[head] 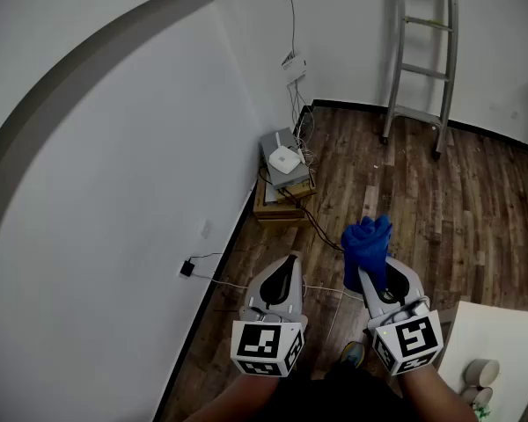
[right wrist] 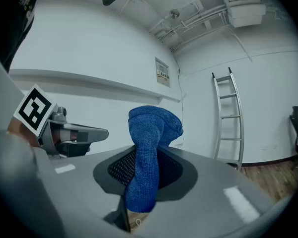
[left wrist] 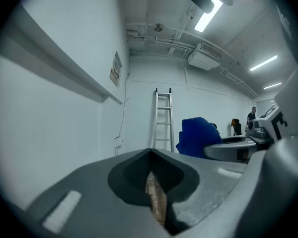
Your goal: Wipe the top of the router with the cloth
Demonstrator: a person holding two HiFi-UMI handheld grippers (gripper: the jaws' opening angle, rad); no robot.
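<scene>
A small white router (head: 284, 158) lies flat on a grey box (head: 275, 142) by the wall, far ahead of both grippers. A bunched blue cloth (head: 367, 245) sticks up from my right gripper (head: 370, 276), whose jaws are shut on it; the same cloth (right wrist: 148, 157) fills the middle of the right gripper view. My left gripper (head: 289, 265) is held beside it, jaws closed with nothing between them. In the left gripper view the blue cloth (left wrist: 198, 137) shows at right.
The grey box rests on a low wooden stand (head: 279, 206) with cables (head: 310, 222) trailing over the wooden floor. An aluminium ladder (head: 422, 51) leans at the back wall. A wall socket with a plug (head: 187, 268) is low left. A white table corner (head: 493, 350) with small cups is lower right.
</scene>
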